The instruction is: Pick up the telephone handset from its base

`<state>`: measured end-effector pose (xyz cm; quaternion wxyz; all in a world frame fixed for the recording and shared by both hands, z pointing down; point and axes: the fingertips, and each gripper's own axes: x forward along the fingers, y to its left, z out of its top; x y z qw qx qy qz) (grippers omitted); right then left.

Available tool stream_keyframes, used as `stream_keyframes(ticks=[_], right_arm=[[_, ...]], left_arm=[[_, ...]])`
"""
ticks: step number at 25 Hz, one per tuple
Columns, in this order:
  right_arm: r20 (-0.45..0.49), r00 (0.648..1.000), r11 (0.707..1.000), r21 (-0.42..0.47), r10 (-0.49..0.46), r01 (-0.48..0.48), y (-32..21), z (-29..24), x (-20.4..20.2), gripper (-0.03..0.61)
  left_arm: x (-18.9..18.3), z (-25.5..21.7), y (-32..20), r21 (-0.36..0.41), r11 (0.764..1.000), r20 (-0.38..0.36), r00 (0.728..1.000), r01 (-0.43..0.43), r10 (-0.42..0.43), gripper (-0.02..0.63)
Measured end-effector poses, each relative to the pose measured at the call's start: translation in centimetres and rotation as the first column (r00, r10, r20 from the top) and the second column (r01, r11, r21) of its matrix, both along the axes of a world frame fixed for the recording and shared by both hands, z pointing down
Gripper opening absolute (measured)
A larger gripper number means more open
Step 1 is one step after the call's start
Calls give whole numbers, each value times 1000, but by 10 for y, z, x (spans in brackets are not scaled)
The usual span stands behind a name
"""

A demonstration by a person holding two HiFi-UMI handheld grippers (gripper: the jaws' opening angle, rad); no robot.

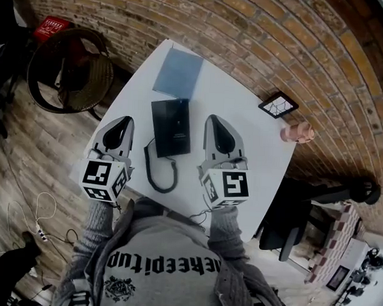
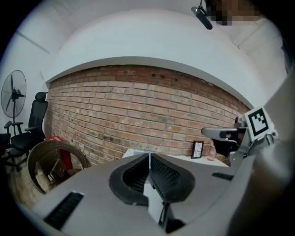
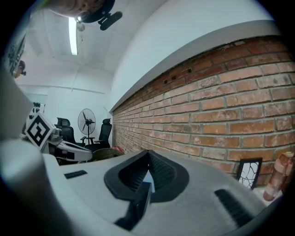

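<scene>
In the head view a black telephone [image 1: 170, 126] lies in the middle of a white table [image 1: 245, 94]. Its handset rests on the base, and its dark cord [image 1: 160, 172] curls toward the near edge. My left gripper [image 1: 124, 119] hovers just left of the phone, apart from it. My right gripper [image 1: 216, 120] hovers just right of it, also apart. Both point toward the brick wall. In the left gripper view the left gripper [image 2: 149, 156] has its pads together with nothing between them. In the right gripper view the right gripper [image 3: 148, 153] looks the same. The phone is hidden in both gripper views.
A blue folder [image 1: 178, 73] lies behind the phone. A small framed picture [image 1: 278, 105] and a pink figure [image 1: 297, 131] stand at the table's right edge by the brick wall [image 1: 247, 31]. A wicker chair [image 1: 71, 71] stands left of the table, a black office chair [image 1: 290, 217] right.
</scene>
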<state>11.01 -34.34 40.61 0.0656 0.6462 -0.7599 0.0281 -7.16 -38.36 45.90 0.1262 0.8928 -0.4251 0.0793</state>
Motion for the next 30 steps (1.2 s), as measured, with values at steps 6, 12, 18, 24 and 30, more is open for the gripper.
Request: stream_keyframes(ticks=[6,12,18,24,30], right_arm=[[-9,1000,999,-38,25,-25,-2,12,5,6],[-14,997,995,-65,71,-72,2,19,18,5],[-35,993,990,-85,113,-116,7,24,33,5],[-50,986,981,-104,157,-162,16,29,45,5],[-54,983,978,-111,173,-178,17,31,50,5]], left_arm=[[24,45,1,-142,983,-16,993,-119,118,14],[43,87,3,-294,930,-74,976,-219,207,15],[59,119,4,-412,861,-165,954,-298,251,100],[68,139,2,-468,818,-220,940,-335,260,143],[77,146,1,-483,797,-221,931,-363,290,146]])
